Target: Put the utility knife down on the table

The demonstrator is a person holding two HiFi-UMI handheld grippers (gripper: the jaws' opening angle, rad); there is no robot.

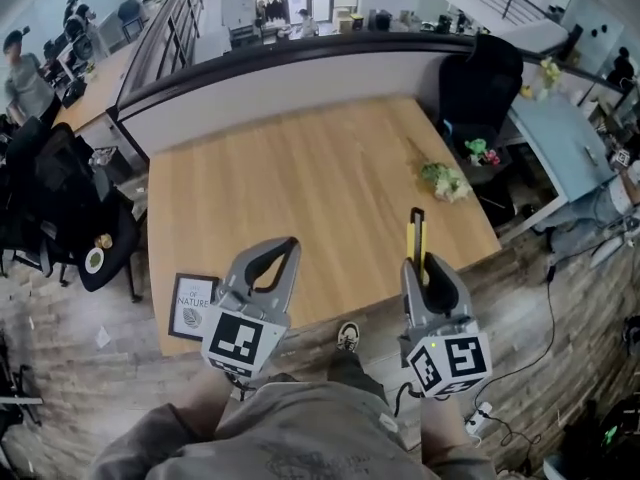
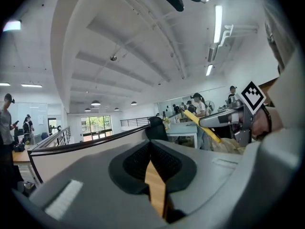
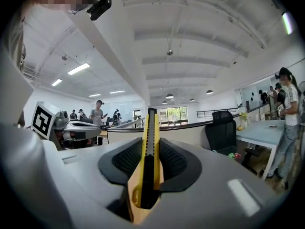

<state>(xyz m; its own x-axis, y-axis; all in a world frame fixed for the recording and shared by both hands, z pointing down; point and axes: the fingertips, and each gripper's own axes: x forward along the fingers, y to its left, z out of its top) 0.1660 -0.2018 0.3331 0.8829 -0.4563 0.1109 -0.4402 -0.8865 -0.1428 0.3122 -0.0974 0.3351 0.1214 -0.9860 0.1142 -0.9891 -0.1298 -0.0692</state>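
Above the table (image 1: 330, 178), right tool (image 3: 151, 168) clamps utility knife (image 3: 148, 147).

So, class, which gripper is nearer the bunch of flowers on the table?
Right. The right gripper, holding the utility knife, is below the flowers in the head view; the left gripper is farther left.

Head view looks down on table (image 1: 300, 188); 2 gripper views angle upward.

You stand in an open-plan office: wooden table (image 1: 320, 168), curved partition (image 1: 300, 83), office chairs (image 1: 482, 83), ceiling strip lights (image 2: 218, 23).
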